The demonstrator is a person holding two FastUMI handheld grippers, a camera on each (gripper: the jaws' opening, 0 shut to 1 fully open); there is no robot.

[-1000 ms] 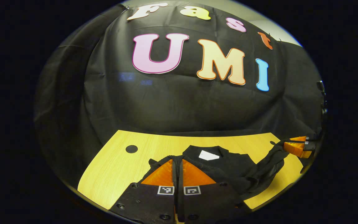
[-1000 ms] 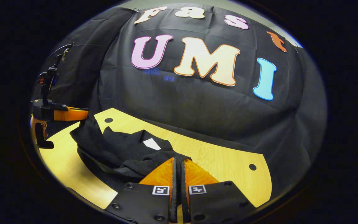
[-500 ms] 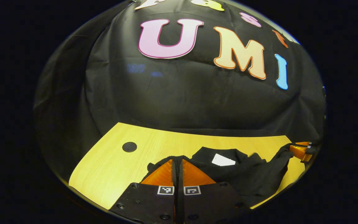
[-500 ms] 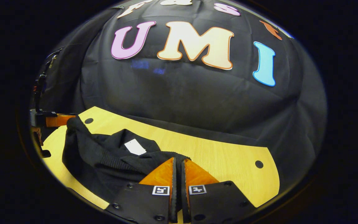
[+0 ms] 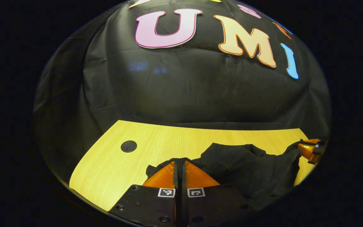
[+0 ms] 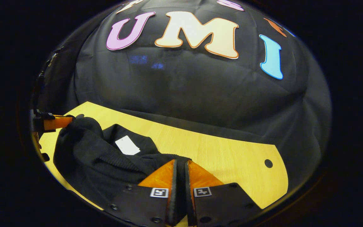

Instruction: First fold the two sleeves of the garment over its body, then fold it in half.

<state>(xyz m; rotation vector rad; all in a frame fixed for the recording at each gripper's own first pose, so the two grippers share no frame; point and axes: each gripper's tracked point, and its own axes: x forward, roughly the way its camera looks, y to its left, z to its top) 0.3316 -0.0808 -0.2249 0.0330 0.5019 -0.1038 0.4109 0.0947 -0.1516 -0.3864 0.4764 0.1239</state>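
A black garment (image 5: 247,164) lies bunched on the wooden table (image 5: 112,167), its near edge lifted and draped across the body. My left gripper (image 5: 179,161) is shut, with a black hem pinched between its fingers at the garment's left corner. The right gripper (image 5: 309,148) shows at the far right of the left gripper view, holding the other corner. In the right gripper view my right gripper (image 6: 180,160) is shut on the garment (image 6: 99,160) too. A white neck label (image 6: 127,145) shows on the cloth. The left gripper (image 6: 54,122) grips the far left corner.
The table has a round cable hole (image 5: 128,146) near its left end and another hole (image 6: 268,163) near its right end. Black cloth of the booth wall (image 5: 184,94) hangs straight behind the table's far edge. Bare wood lies between the garment and that wall.
Both grippers moved forward and lower with the garment's edge, carrying it over the body. In the left gripper view the folded cloth now covers the white label.
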